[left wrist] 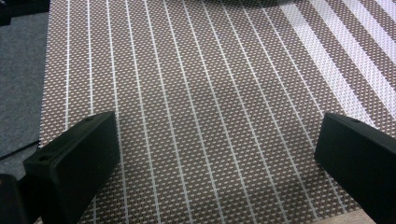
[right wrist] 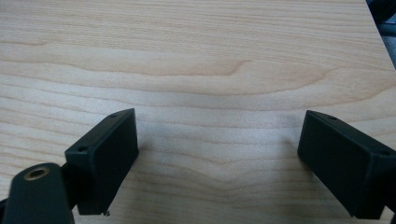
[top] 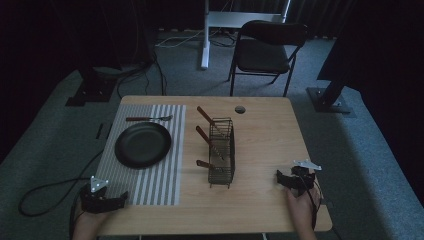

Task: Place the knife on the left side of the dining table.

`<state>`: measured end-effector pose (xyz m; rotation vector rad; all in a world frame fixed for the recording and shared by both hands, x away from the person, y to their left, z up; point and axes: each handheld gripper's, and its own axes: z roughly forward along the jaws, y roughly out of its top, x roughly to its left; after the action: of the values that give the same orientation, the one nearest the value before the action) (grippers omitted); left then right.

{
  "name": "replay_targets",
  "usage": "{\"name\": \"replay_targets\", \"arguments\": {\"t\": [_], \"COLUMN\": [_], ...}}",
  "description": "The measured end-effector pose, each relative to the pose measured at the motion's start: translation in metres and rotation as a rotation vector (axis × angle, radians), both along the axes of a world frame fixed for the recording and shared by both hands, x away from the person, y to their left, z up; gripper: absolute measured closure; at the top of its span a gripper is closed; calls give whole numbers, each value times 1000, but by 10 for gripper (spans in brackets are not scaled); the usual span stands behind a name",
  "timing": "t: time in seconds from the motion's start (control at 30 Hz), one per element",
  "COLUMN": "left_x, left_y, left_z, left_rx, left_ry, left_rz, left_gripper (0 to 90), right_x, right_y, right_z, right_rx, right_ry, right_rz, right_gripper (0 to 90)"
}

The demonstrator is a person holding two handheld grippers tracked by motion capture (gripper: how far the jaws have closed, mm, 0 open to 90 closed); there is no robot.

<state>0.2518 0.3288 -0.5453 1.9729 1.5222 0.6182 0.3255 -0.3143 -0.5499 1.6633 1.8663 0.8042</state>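
A black plate (top: 143, 144) lies on a striped placemat (top: 150, 185) on the left half of the wooden table (top: 265, 130). A wood-handled fork (top: 148, 118) rests on the mat beyond the plate. A black wire caddy (top: 222, 151) stands mid-table with three wood-handled utensils (top: 205, 116) leaning out of it. My left gripper (top: 124, 196) rests at the mat's near left corner, open, with only the woven mat (left wrist: 210, 107) between its jaws. My right gripper (top: 278, 176) sits near the table's front right, open over bare wood (right wrist: 215, 70).
A black folding chair (top: 267, 50) and a white stand (top: 205, 35) are on the carpet beyond the table. A small round hole (top: 240, 109) marks the tabletop's far side. Cables (top: 45, 192) trail on the floor at the left.
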Motion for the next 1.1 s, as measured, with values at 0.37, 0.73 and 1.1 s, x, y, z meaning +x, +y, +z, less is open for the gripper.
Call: {"name": "replay_targets", "arguments": {"t": [0.37, 0.73, 1.1], "left_x": [2, 10, 20], "left_y": [-3, -14, -30], "left_z": [4, 10, 21], "left_rx": [-23, -43, -83], "left_ry": [-7, -16, -34], "left_rz": [-55, -105, -164], "left_gripper": [11, 11, 11], "right_x": [0, 0, 0], "right_y": [0, 0, 0], "right_z": [0, 0, 0], "right_rx": [0, 0, 0], "right_ry": [0, 0, 0], "right_rz": [0, 0, 0], "right_gripper": [113, 113, 113]}}
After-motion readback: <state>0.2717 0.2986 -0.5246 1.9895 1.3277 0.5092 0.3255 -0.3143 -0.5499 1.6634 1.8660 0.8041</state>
